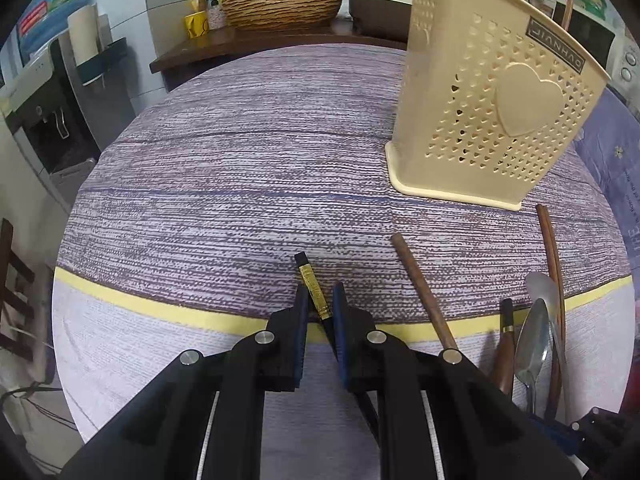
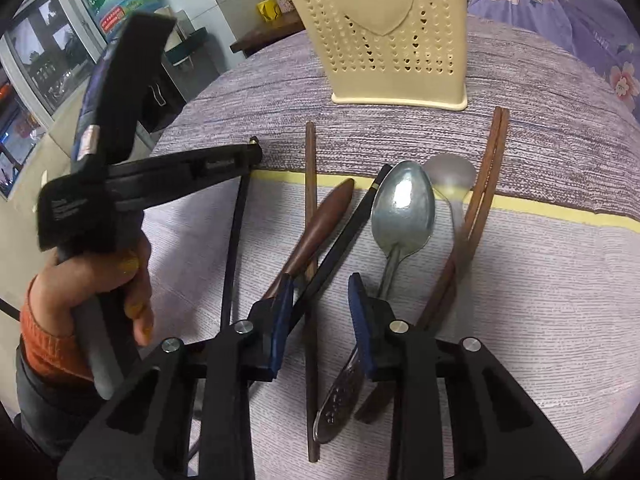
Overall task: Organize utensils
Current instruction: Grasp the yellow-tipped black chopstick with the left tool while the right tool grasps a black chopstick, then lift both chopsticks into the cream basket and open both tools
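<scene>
A cream perforated utensil holder with a heart stands on the purple tablecloth; it also shows in the right wrist view. My left gripper is shut on a black chopstick with a gold band, low over the cloth. My right gripper is open over loose utensils: a metal spoon, a second black chopstick, a brown chopstick, a wooden-handled utensil and a brown chopstick pair. The left gripper shows at the left with the black chopstick.
A woven bowl, a rice cooker and bottles stand on a wooden counter behind the table. A water dispenser stands at the left. A floral bedspread lies at the right. A yellow stripe crosses the cloth.
</scene>
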Available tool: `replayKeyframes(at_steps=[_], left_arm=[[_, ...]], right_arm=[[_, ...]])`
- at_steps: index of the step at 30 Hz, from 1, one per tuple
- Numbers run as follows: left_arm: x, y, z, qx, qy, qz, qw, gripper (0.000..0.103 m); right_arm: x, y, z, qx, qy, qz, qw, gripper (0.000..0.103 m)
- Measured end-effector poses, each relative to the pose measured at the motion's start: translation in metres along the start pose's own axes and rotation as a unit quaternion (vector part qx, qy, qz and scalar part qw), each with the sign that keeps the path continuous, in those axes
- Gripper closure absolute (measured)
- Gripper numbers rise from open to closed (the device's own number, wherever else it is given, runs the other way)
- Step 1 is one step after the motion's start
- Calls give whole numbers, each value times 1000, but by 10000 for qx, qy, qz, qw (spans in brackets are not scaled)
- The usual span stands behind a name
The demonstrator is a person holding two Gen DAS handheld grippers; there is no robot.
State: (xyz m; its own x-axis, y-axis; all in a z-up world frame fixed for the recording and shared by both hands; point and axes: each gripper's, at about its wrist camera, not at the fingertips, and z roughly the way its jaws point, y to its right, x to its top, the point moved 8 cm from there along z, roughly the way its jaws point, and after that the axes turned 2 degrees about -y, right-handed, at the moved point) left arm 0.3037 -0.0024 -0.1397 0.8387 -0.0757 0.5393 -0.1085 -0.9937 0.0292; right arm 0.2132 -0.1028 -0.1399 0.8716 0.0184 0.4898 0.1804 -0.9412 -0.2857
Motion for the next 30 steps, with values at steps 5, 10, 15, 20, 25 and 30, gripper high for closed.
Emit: replayKeyframes(at_steps=[5,10,15,20,25,30], left_arm=[[-4,0,-3,-49,23,12,10000,90],[1,-4,1,-24,1,38,10000,90],[1,-3,1,-24,-49,-24,10000,89],[4,-3,3,66,-71,9,10000,89],[5,2,6,145,-11,30,9999,90],[8,5,6,22,54,-7,10000,92]], right_arm=[[10,2,5,-206,-25,51,9998,81],[27,8,16,-449,-27,89,9990,81],[45,6,27,-718,28,44,9974,81],[51,8,32,-969,109,-29,9952,91],[54,14,33,-772,139,146,9968,94],[55,26,28,-193,149,558,9981,95]])
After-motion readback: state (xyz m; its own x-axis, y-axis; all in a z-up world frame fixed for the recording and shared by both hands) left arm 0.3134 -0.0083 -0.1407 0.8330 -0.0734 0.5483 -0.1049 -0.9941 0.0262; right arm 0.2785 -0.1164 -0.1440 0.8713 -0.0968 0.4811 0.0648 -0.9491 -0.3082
